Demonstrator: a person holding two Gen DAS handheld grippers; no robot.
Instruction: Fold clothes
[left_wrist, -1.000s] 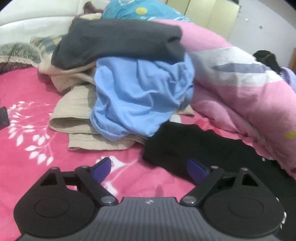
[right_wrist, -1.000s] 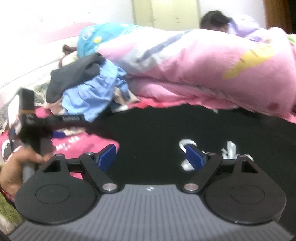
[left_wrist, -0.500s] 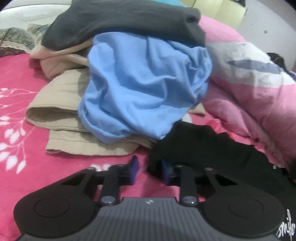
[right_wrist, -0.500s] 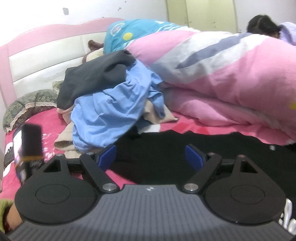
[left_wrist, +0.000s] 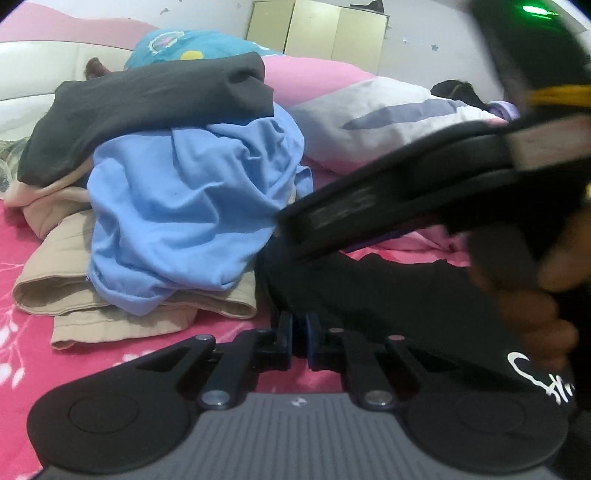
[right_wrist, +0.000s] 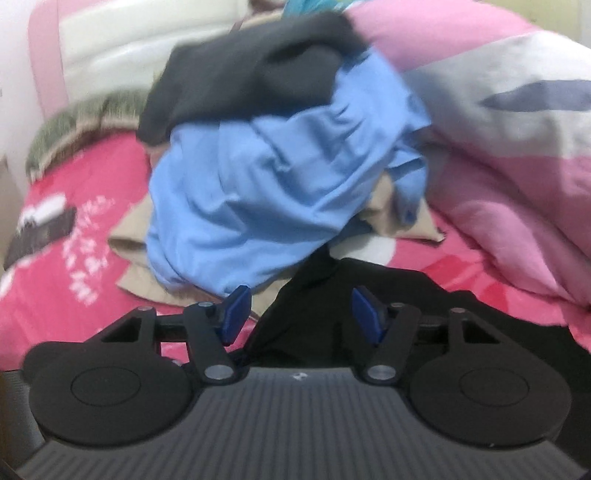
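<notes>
Pinching an edge of the black garment (left_wrist: 388, 295) on the pink bedsheet (left_wrist: 22, 251), the left gripper (left_wrist: 298, 334) has clamped shut since a second ago; the right gripper (right_wrist: 301, 312) has swung in beside it, jaws apart, suggesting a second grab before spreading it clear of the clothes pile (left_wrist: 177, 206).

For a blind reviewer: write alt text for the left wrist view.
The left gripper is shut on a corner of the black garment on a pink bedsheet. Behind lie a blue shirt, beige trousers and a dark grey garment.
</notes>
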